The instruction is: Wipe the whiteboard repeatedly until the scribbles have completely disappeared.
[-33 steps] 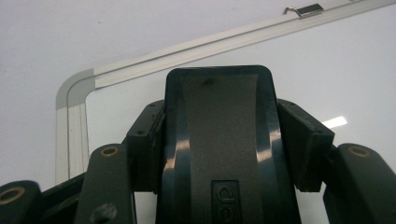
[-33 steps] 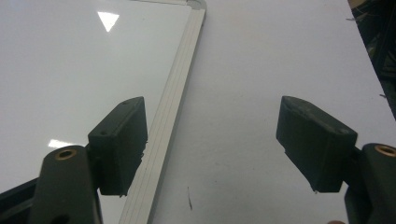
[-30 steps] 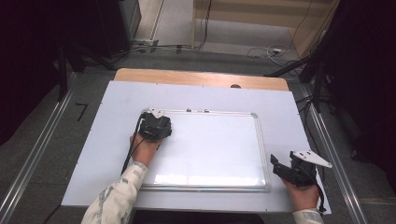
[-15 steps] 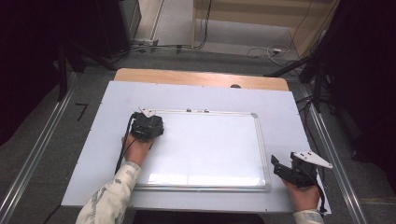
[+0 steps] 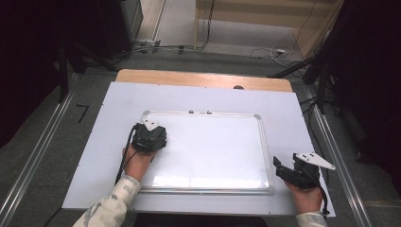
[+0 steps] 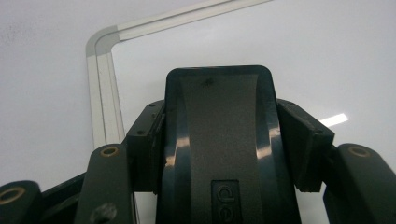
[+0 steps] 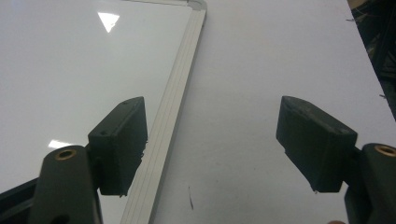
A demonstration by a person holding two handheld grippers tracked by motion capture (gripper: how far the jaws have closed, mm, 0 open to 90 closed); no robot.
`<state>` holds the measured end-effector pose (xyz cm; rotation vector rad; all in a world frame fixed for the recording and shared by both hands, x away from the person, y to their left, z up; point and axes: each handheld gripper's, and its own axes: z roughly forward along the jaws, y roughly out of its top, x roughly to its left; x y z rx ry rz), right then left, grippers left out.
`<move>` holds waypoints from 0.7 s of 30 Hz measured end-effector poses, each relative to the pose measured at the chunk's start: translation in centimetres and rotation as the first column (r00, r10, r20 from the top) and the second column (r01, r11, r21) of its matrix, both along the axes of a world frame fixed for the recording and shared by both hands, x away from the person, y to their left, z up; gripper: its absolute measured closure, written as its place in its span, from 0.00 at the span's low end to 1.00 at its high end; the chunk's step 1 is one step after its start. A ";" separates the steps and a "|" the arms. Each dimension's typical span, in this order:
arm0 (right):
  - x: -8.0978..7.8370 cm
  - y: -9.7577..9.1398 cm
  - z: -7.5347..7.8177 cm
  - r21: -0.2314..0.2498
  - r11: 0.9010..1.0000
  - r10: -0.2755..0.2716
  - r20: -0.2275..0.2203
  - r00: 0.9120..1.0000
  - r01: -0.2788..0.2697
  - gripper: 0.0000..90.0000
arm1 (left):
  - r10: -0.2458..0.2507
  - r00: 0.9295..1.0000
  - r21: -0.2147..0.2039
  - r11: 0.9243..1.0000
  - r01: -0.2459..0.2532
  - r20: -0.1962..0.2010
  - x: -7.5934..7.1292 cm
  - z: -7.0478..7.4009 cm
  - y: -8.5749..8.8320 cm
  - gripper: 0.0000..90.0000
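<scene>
Clamping a smooth, dark, round-cornered plastic eraser [image 6: 219, 140] between its jaws, the left gripper [image 5: 149, 137] pressed it flat on the glossy whiteboard [image 5: 213, 146], near the rounded upper-left corner of the board's pale metal frame. Compared with a second earlier, that gripper had slid along the board's left part toward the person, while the right gripper [image 5: 302, 171] had kept its place just off the board's lower-right corner, its blocky black jaws standing wide apart over the matte white table sheet [image 5: 283, 106] and holding nothing.

Open whiteboard [image 5: 213, 146] right of eraser [image 6: 219, 140]
</scene>
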<state>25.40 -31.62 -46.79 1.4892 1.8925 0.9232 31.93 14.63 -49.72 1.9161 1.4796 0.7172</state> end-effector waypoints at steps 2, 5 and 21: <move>0.0 0.0 0.0 -0.002 1.000 0.001 -0.001 1.000 -0.001 0.26 | -0.001 1.000 -0.003 1.000 0.001 0.002 -0.2 0.0 -0.1 0.45; 0.0 0.0 0.0 -0.001 1.000 0.003 -0.002 1.000 -0.003 0.26 | -0.013 1.000 -0.002 1.000 0.013 -0.001 -0.6 0.0 -0.3 0.45; 0.1 0.1 0.0 0.001 1.000 0.008 0.000 1.000 -0.008 0.26 | -0.057 0.998 -0.001 0.998 0.057 0.007 -2.9 -0.2 -1.7 0.45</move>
